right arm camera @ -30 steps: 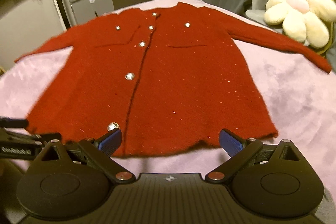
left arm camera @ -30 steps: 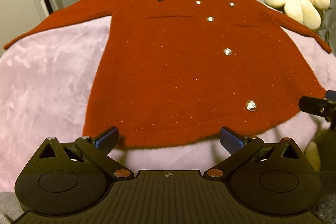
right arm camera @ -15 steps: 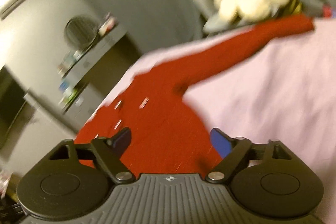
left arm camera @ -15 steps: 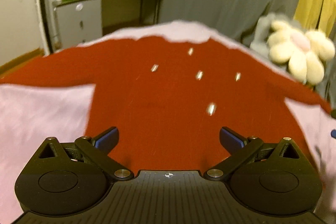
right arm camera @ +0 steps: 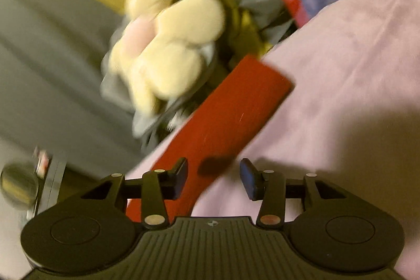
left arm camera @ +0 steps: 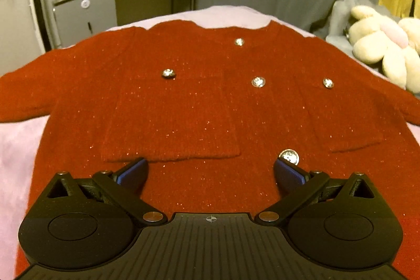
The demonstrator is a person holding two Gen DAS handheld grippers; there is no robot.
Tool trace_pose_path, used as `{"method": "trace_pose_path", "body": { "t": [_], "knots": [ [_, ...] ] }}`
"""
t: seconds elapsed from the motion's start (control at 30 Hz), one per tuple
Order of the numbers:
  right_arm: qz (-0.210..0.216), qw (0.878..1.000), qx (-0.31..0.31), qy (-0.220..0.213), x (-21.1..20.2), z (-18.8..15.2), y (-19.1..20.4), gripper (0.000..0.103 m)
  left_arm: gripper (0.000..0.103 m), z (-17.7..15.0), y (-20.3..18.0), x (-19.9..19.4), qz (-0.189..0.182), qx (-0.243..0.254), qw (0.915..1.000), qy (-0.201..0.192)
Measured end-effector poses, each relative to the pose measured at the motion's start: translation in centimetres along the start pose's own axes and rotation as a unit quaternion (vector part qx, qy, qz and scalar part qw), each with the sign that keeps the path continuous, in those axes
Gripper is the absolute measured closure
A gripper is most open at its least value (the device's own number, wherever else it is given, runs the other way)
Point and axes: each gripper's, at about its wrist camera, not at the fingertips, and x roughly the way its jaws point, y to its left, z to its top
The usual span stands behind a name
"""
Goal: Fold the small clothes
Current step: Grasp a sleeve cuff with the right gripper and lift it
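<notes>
Pink blanket (left arm camera: 15, 148), red cardigan (left arm camera: 197, 117) flat, right claw (right arm camera: 214, 179) closing over sleeve (right arm camera: 231, 117)

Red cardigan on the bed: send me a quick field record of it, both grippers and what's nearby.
garment: red cardigan, spread flat, front up, shiny buttons showing
surface: pink blanket
sleeve: right-hand sleeve lies straight, cuff toward the plush toy
left gripper: open above the cardigan's front, nothing between the fingers
right gripper: over the sleeve, jaws closing, pads not yet pressing the cloth
nearby: cream flower plush toy beside the bed
folding: no fold made yet
</notes>
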Motion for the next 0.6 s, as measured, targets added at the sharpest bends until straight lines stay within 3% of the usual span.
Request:
{"method": "trace_pose_path", "body": {
  "t": [0.1, 0.2, 0.23, 0.33, 0.4, 0.47, 0.53, 0.6],
  "knots": [
    [-0.021, 0.999, 0.034, -0.002, 2.1, 0.4, -1.0, 0.062, 0.0, -1.0, 0.5, -0.4, -0.014, -0.003, 0.9995, -0.027],
    [-0.028, 0.999, 0.035, -0.009, 3.4, 0.1, -1.4, 0.086, 0.0, -1.3, 0.4, -0.5, -0.016, 0.008, 0.999, -0.04],
    [-0.032, 0.999, 0.019, -0.012, 3.4, 0.3, -1.0, 0.093, 0.0, -1.2, 0.5, -0.6, -0.018, 0.003, 0.999, -0.041],
    [-0.06, 0.991, -0.102, -0.061, 1.7, -0.2, 3.1, 0.094, 0.0, -0.7, 0.9, -0.9, -0.032, -0.022, 0.9984, -0.042],
    [-0.055, 0.969, -0.219, -0.101, -0.5, -1.7, 7.3, 0.094, 0.0, -0.3, 1.5, -1.3, -0.047, -0.049, 0.9969, -0.039],
    [-0.024, 0.936, -0.328, -0.126, -2.3, -4.6, 11.8, 0.094, 0.0, 0.2, 2.1, -1.3, -0.062, -0.073, 0.9949, -0.032],
    [0.035, 0.896, -0.422, -0.134, -4.5, -8.8, 16.2, 0.094, 0.0, 0.7, 2.6, -1.3, -0.075, -0.087, 0.9931, -0.024],
    [0.093, 0.845, -0.512, -0.127, -6.4, -14.3, 20.1, 0.094, 0.0, 1.3, 2.8, -1.3, -0.089, -0.095, 0.9914, -0.018]
  ]
}}
